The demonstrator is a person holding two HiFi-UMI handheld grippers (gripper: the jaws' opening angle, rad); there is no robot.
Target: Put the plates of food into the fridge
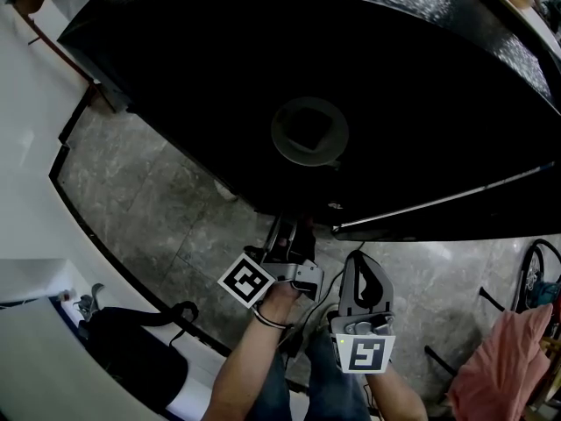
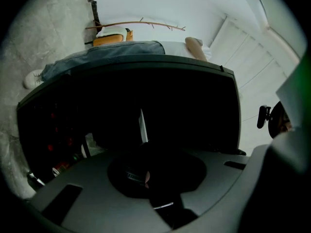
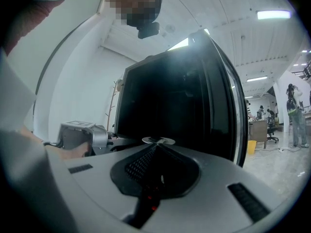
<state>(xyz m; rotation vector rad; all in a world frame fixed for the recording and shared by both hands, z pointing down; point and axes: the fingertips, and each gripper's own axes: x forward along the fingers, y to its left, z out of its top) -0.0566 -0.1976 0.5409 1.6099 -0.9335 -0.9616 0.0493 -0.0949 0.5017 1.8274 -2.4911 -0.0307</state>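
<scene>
1. Grey stone floor (image 1: 158,200) lies open to the left of the black fridge (image 1: 421,103).
2. The fridge's silver edge strip (image 1: 438,202) runs just ahead of both tongs.
3. The plate (image 1: 284,134), bearing dark food (image 1: 308,128), hangs level in front of the fridge's face, outside it.
4. Right tongs (image 3: 154,148): jaws drawn together on the plate's near rim.
5. Left tongs (image 1: 282,231) reach the fridge's lower edge. Their own view is too dark to tell whether the jaws are apart or together.
6. A black bag (image 1: 131,349) and pink cloth (image 1: 508,358) flank the person.
</scene>
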